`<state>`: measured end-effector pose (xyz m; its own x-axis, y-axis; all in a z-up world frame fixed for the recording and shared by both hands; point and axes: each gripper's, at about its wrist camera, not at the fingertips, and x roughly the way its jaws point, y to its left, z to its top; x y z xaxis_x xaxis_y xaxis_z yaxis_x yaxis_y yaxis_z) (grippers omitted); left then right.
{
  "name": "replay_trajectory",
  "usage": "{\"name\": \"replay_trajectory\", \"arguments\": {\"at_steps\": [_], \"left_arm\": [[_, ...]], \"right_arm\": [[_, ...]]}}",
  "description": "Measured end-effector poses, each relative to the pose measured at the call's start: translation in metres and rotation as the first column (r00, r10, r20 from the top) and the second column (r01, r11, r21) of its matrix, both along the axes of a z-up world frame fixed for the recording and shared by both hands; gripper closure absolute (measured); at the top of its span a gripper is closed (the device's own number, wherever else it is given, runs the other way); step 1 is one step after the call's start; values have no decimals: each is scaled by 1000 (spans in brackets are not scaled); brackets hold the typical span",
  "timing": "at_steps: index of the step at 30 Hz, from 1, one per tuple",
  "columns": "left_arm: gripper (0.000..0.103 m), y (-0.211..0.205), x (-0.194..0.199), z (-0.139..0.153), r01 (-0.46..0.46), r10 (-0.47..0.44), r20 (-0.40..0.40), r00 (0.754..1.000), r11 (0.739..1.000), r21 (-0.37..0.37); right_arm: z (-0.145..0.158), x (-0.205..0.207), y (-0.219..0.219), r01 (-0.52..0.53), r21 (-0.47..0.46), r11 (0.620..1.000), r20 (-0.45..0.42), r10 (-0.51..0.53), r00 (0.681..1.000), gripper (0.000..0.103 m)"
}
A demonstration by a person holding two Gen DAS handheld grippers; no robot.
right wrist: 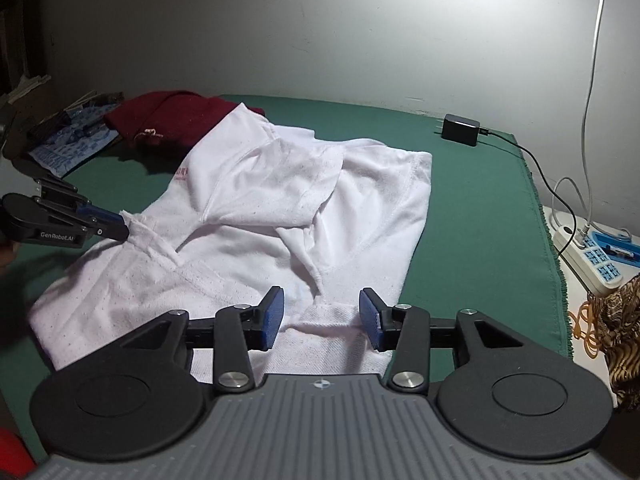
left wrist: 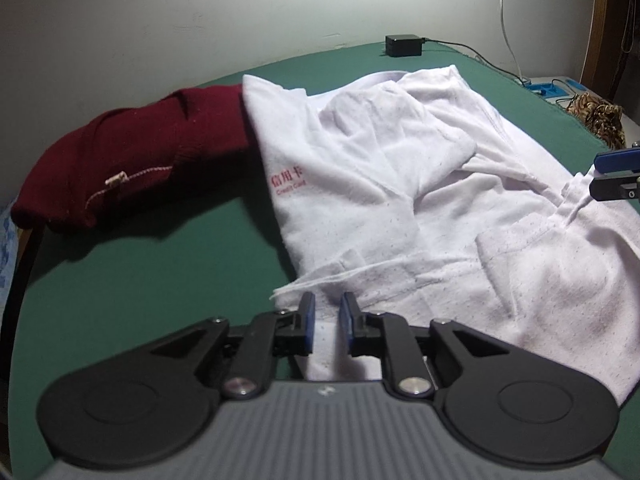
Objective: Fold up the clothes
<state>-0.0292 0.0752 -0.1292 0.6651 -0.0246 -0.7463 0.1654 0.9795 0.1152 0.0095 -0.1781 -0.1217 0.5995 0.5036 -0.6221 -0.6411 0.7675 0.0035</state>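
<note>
White shirt (right wrist: 256, 208): crumpled, mid-table (right wrist: 472, 216).
Maroon garment (left wrist: 132, 152): far left.
Left tongs (left wrist: 326, 322): slightly apart, over shirt's near edge.
Right tongs (right wrist: 322, 316): apart, gripping nothing.

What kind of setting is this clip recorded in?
Probably a room in a home: a table under a green cloth against a plain wall, a white shirt and maroon garment on it, a power strip at the side.

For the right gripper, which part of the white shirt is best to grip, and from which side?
Probably the near hem of the white shirt, from the table's near side. That edge lies flat right between the right gripper's open fingers, so a short push forward should reach it.
</note>
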Motion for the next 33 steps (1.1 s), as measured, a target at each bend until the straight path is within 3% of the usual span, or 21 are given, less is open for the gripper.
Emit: {"name": "replay_trajectory", "arguments": {"at_steps": [3, 6, 8, 14, 16, 18, 24, 26, 29, 33], "left_arm": [[77, 0, 4, -3, -26, 26, 2, 1000, 1000, -12], [88, -4, 10, -2, -20, 19, -2, 1000, 999, -35], [88, -8, 13, 0, 4, -4, 0, 1000, 999, -46], [73, -3, 22, 13, 24, -23, 23, 999, 999, -42], [57, 6, 31, 20, 14, -13, 30, 999, 999, -42], [48, 15, 46, 23, -2, 4, 35, 999, 999, -35], [51, 33, 94, 19, -48, 45, -42, 998, 996, -70], [54, 33, 88, 20, -40, 37, -50, 998, 998, -54], [45, 37, 56, 24, -5, 2, -57, 998, 999, -50], [45, 38, 5, 24, 59, -62, -112, 992, 998, -29]], "right_arm": [[-5, 2, 2, -19, -1, 1000, -28, 19, 999, 60], [-9, 7, 1, -16, 1, 1000, -68, 16, 998, 67], [-10, 11, -1, -12, 8, 1000, -90, 12, 996, 68], [13, 50, -14, 91, 98, 991, -115, -79, 990, 59], [13, 72, -18, 113, 111, 987, -151, -95, 984, 59], [10, 95, -21, 137, 109, 985, -188, -114, 976, 59], [2, 146, -25, 220, 63, 973, -299, -192, 935, 59], [10, 134, -31, 164, 60, 985, -269, -142, 953, 60], [20, 107, -41, 60, 24, 998, -216, -54, 975, 59], [18, 48, -67, -46, -30, 998, -273, 36, 961, 59]]}}
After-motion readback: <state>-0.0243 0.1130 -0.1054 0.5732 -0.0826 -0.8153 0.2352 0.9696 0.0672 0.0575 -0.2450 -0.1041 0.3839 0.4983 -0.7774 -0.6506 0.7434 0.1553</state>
